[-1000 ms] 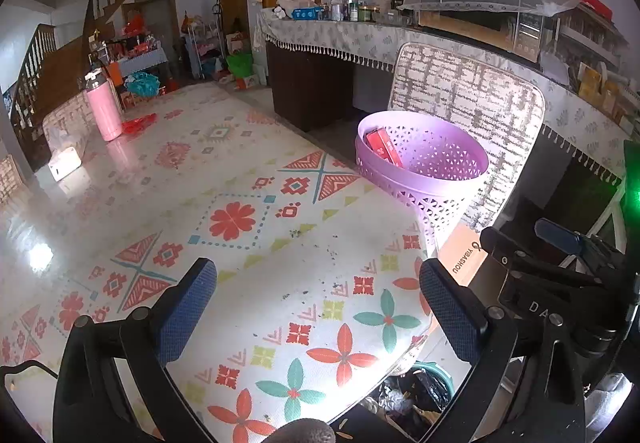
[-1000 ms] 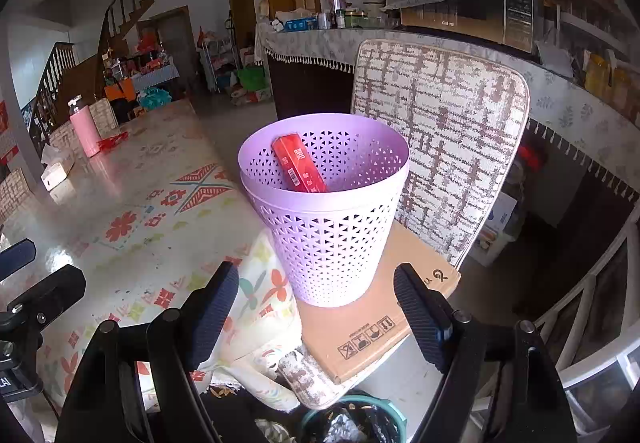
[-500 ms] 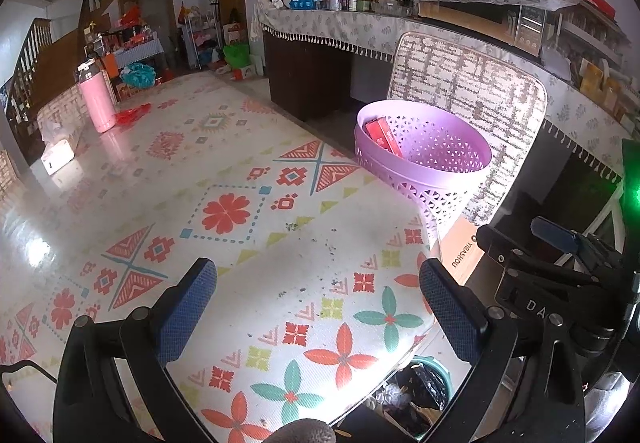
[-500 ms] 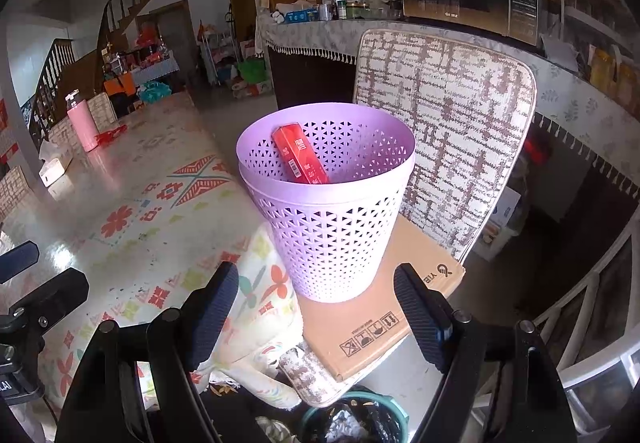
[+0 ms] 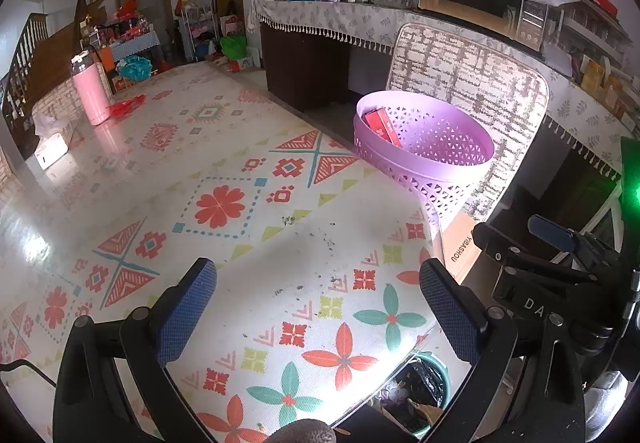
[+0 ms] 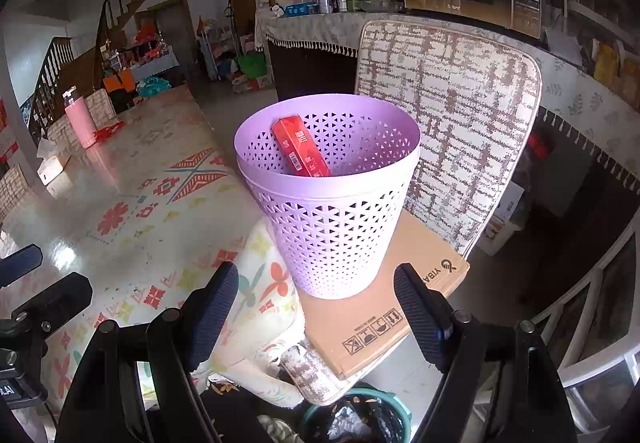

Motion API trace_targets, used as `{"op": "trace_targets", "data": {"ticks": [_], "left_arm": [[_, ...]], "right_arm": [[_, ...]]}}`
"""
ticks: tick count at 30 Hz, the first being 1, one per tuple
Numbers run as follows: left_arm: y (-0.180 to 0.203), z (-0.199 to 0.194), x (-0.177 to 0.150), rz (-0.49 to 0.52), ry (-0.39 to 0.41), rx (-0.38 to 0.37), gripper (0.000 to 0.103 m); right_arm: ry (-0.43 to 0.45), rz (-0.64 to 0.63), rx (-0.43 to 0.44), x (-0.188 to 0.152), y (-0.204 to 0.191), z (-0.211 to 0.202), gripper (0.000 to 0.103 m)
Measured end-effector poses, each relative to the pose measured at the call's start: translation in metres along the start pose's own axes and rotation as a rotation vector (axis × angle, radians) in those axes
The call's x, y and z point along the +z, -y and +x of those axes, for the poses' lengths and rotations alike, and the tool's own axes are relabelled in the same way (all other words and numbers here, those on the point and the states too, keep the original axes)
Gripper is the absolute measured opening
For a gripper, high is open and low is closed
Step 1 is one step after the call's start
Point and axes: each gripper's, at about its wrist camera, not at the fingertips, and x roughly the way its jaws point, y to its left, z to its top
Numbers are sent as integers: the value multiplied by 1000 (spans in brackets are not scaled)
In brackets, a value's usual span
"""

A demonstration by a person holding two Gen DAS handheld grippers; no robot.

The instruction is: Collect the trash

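A purple perforated waste basket (image 6: 328, 211) stands on a flat cardboard box (image 6: 384, 319) on a chair seat beside the table. A red carton (image 6: 300, 151) leans inside it. The basket (image 5: 432, 159) and the carton (image 5: 382, 125) also show in the left wrist view. My right gripper (image 6: 316, 315) is open and empty, just in front of the basket's base. My left gripper (image 5: 316, 311) is open and empty above the patterned tablecloth (image 5: 224, 203), left of the basket. Small dark crumbs (image 5: 320, 243) dot the cloth.
A pink bottle (image 5: 90, 91), a red wrapper (image 5: 126, 107) and a white tissue box (image 5: 50, 151) sit at the table's far end. The chair's padded back (image 6: 444, 119) rises behind the basket. A teal bin with a black bag (image 6: 356, 419) stands on the floor below.
Both views have shifted slightly: the basket sits a little lower and closer in the right wrist view. Both grippers stay open and empty.
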Motion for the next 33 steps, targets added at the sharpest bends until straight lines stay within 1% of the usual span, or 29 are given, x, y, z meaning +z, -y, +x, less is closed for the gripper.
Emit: {"op": "trace_targets", "data": {"ticks": [33], "left_arm": [[0,14,-5,-7,-40,-11,101]], "right_arm": [[-31,26,5,-5,6,11,84]]}}
